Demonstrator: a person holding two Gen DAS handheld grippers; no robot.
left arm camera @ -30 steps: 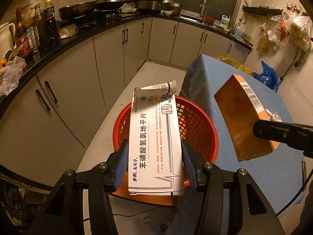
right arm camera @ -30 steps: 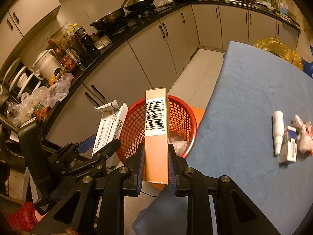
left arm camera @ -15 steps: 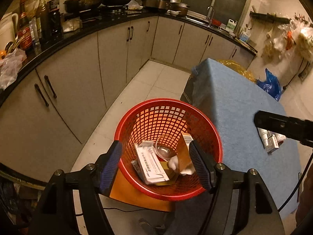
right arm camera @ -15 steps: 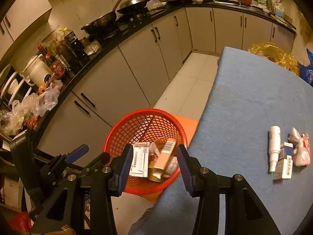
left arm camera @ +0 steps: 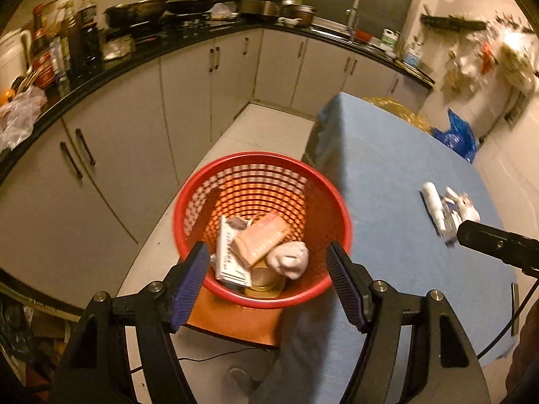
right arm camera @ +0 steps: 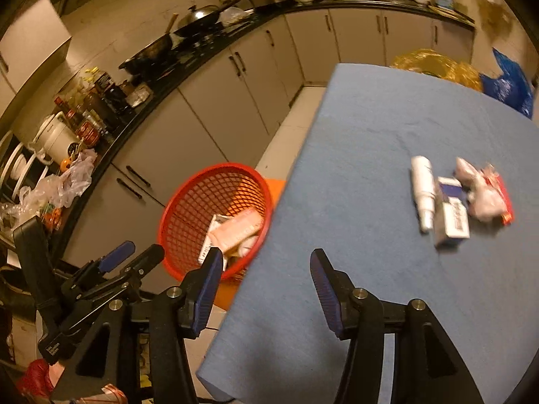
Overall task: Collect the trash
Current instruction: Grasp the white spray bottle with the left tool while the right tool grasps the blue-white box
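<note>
Claws first: the left claw hangs over the red basket with its jaws apart and nothing between them, having just been opening. The right claw has also just been opening and stands spread and bare, over the near edge of the blue desk.

Only the left wrist view looks straight down into the basket, which stands on the floor just beside the desk. In it lie a white medicine box, an orange carton tilted across that box, and a crumpled white wad touching the carton; under them something yellowish shows, too hidden to name. In this view the right claw appears only as a black bar at the right edge.

Only the right wrist view shows clearly the trash left on the desk, well apart from the basket: one white tube, one blue-and-white box just beside it, and a crumpled wrapper with a red edge against the box. This view also shows the left claw from the side, low at the left.

Beyond, grey cabinets curve around the room.
</note>
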